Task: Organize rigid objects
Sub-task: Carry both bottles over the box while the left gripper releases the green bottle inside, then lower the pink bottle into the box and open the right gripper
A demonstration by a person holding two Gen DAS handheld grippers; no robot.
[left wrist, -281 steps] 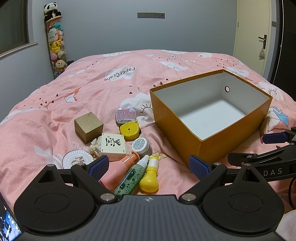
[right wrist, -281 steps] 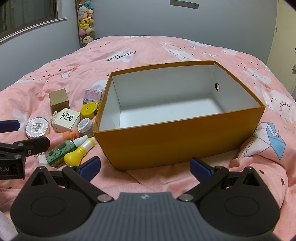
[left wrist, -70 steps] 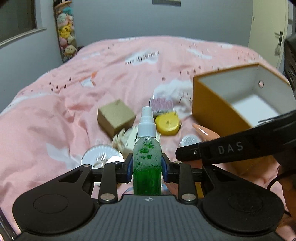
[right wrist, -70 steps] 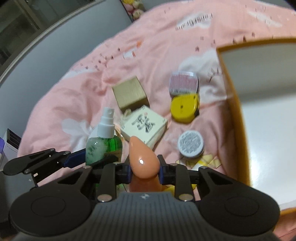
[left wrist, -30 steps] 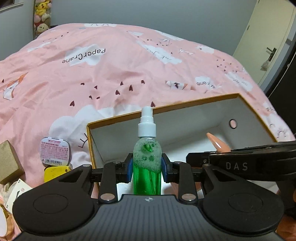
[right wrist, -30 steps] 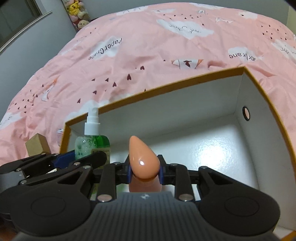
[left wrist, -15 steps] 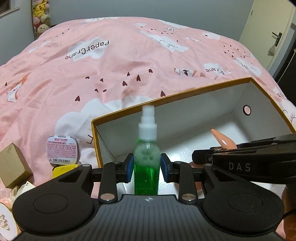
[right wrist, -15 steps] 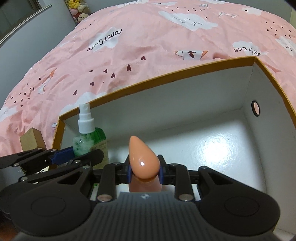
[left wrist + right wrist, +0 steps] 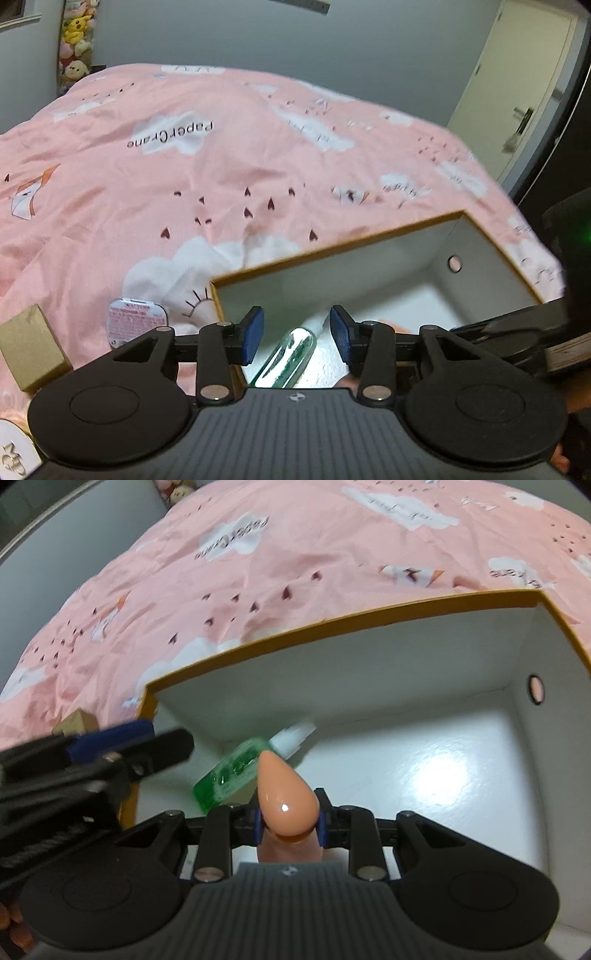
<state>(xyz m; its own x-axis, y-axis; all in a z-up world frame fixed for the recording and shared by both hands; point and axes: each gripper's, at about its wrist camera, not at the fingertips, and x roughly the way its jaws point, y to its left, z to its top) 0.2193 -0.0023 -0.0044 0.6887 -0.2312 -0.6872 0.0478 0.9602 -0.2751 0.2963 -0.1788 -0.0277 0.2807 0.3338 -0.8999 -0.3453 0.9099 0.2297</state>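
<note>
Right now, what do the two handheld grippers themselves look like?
Both match: the left gripper and right gripper each have a matte black ribbed body with a small round emblem, two round discs on its sides, black linkage arms with silver rivets, and blue pads on the jaws. No cables or sleeves are clearly visible.

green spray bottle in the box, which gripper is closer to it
Left. The left gripper, jaws opening, sits right over the green spray bottle; the right gripper stands beside it, shut on the peach bottle.

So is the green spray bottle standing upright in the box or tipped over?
Tipped over: the green spray bottle lies slanted inside the box, white nozzle toward the far wall.
</note>
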